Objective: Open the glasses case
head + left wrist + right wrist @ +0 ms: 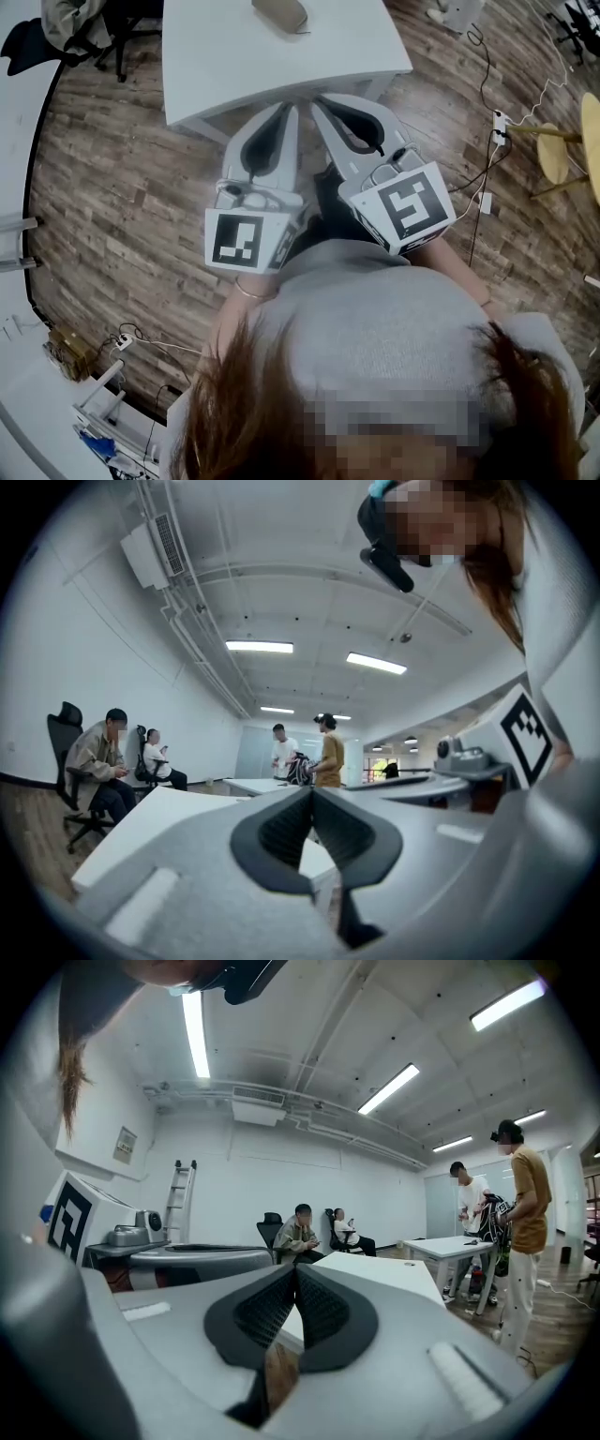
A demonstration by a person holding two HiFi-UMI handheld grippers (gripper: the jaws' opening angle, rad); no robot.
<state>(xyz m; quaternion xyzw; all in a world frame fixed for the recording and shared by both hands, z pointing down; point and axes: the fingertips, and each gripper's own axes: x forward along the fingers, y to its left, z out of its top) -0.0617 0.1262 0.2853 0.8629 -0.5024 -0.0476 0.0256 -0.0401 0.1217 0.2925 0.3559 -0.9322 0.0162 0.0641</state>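
The glasses case, a tan oval, lies on the white table at the top of the head view, partly cut off by the frame's edge. My left gripper and right gripper are side by side over the wooden floor, with their tips at the table's near edge and well short of the case. Both are shut with nothing between the pads. In the left gripper view my left gripper points level over the table. The right gripper view shows my right gripper the same way. Neither gripper view shows the case.
Cables and a power strip lie on the floor to the right, near a yellow stool. An office chair stands at the table's far left. Two seated people and two standing people by another table are farther off.
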